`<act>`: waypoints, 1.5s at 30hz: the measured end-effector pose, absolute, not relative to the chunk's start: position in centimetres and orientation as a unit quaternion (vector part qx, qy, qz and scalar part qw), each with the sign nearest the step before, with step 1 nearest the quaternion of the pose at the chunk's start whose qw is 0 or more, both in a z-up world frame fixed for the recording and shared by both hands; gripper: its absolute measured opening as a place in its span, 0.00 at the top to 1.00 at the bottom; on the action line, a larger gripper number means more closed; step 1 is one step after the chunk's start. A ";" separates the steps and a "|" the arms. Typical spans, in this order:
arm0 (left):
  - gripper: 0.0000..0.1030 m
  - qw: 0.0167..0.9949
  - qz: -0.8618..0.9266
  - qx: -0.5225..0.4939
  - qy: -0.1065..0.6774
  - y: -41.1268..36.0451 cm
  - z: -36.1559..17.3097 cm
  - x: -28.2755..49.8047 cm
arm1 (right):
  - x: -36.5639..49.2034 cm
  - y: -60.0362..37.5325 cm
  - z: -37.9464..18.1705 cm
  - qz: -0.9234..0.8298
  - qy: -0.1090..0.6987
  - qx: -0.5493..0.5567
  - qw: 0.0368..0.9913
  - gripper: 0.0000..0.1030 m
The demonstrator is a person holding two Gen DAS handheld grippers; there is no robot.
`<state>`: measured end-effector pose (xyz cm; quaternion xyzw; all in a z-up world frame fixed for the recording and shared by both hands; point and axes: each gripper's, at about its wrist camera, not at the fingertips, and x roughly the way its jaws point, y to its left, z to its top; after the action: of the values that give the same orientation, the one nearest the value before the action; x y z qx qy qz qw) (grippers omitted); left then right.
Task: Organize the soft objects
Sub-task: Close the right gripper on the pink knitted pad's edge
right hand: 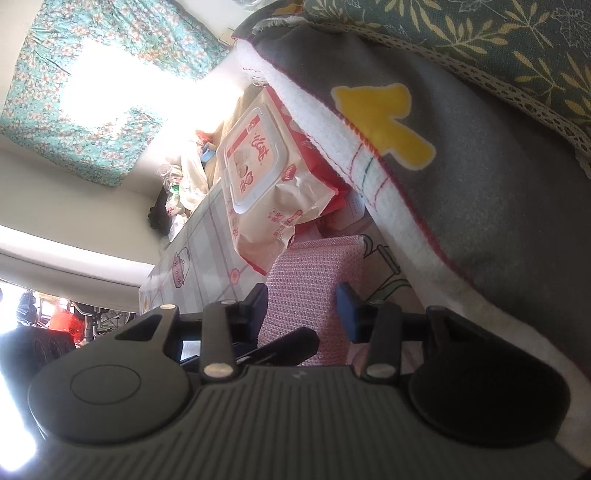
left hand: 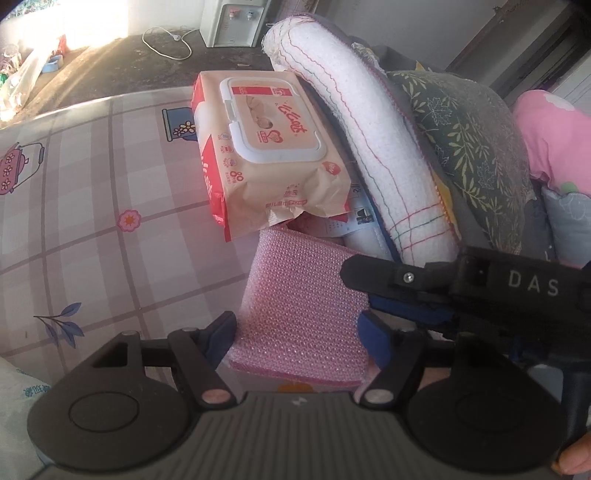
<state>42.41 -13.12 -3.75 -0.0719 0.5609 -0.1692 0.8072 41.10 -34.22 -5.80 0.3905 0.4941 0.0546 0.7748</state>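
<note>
A pink mesh sponge (left hand: 303, 295) stands tilted on the checked sheet (left hand: 92, 221), in front of a pack of wet wipes (left hand: 266, 147). My left gripper (left hand: 299, 328) is shut on it, one pad against each side edge. From the right, the right gripper's upper finger (left hand: 388, 277) lies over the sponge's right corner, with its blue pad underneath. In the right wrist view the sponge (right hand: 306, 280) fills the gap of my right gripper (right hand: 303, 302), which is shut on it. A left-gripper finger (right hand: 291, 345) crosses in front. The wipes pack (right hand: 258, 177) lies just beyond.
A rolled white towel (left hand: 369, 147) with coloured stitching leans beside the wipes. Behind it sit a grey blanket with a yellow patch (right hand: 480, 203), a green leaf-print pillow (left hand: 472, 140) and pink cloth (left hand: 554, 140). A white packet (left hand: 354, 218) lies under the wipes. A water dispenser (left hand: 232, 22) stands on the floor.
</note>
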 end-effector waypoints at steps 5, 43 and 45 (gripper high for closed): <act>0.47 0.804 -0.199 -0.078 0.554 -13.6 -0.9 40.3 | 40.5 -32.2 -3.3 0.091 0.481 0.401 0.774 0.71; 0.44 0.802 -0.150 -0.060 0.575 -12.3 -5.8 42.5 | 44.2 -29.4 -9.2 0.043 0.543 0.339 0.767 0.63; 0.44 0.805 -0.149 -0.065 0.571 -11.9 -5.3 42.1 | 44.1 -29.3 -8.6 0.047 0.538 0.340 0.770 0.63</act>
<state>42.10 -11.90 -5.25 -0.0653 0.5711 -0.1492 0.8046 44.06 -29.30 -8.62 0.3399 0.5380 0.0470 0.7699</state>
